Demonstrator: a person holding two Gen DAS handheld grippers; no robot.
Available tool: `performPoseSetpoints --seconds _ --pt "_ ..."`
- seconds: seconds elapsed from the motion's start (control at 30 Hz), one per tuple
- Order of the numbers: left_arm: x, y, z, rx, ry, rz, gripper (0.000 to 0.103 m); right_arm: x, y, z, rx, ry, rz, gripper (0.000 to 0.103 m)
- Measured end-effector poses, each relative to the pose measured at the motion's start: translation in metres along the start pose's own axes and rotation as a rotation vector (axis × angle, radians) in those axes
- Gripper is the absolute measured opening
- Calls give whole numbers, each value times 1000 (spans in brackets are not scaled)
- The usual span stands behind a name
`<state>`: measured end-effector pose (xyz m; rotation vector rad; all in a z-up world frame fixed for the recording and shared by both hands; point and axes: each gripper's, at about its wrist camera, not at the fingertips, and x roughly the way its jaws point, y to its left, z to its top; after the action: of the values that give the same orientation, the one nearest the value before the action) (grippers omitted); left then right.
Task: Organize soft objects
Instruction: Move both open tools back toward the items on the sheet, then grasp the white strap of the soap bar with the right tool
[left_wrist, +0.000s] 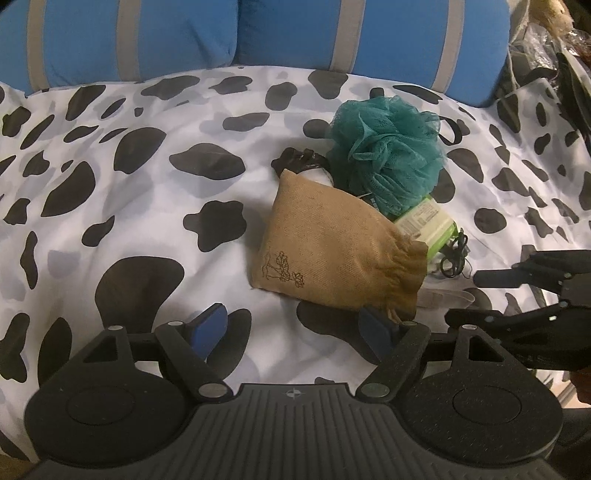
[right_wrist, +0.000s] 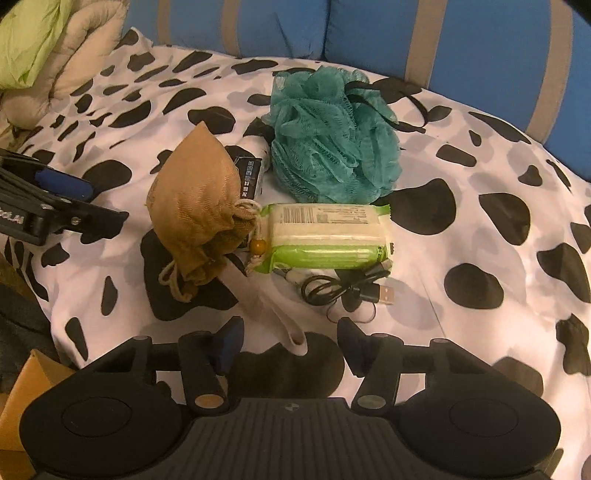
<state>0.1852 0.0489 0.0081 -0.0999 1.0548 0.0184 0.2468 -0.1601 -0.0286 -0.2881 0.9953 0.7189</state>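
1. The burlap pouch (left_wrist: 332, 247) lay on the cow-print bedspread (left_wrist: 129, 177), near its middle, its drawstring mouth toward the wipes pack (right_wrist: 325, 236).
2. The teal bath pouf (right_wrist: 332, 140) sat just behind both, toward the blue striped cushions (left_wrist: 295, 33) at the far edge.
3. A black USB cable (right_wrist: 347, 288) lay coiled beside the wipes pack.
4. The left gripper (left_wrist: 291, 328) hung wide open and empty, its one finger close under the pouch's mouth.
5. The right gripper (right_wrist: 291, 339) was also spread and empty.
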Motion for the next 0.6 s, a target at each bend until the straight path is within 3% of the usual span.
performPoseSetpoints --seconds 0.5,0.6 --pt "2 -1 0 1 11 -6 78 12 5 8 -31 32 55 34" --pt "2 -2 0 1 14 -5 78 11 10 7 -43 37 107 33"
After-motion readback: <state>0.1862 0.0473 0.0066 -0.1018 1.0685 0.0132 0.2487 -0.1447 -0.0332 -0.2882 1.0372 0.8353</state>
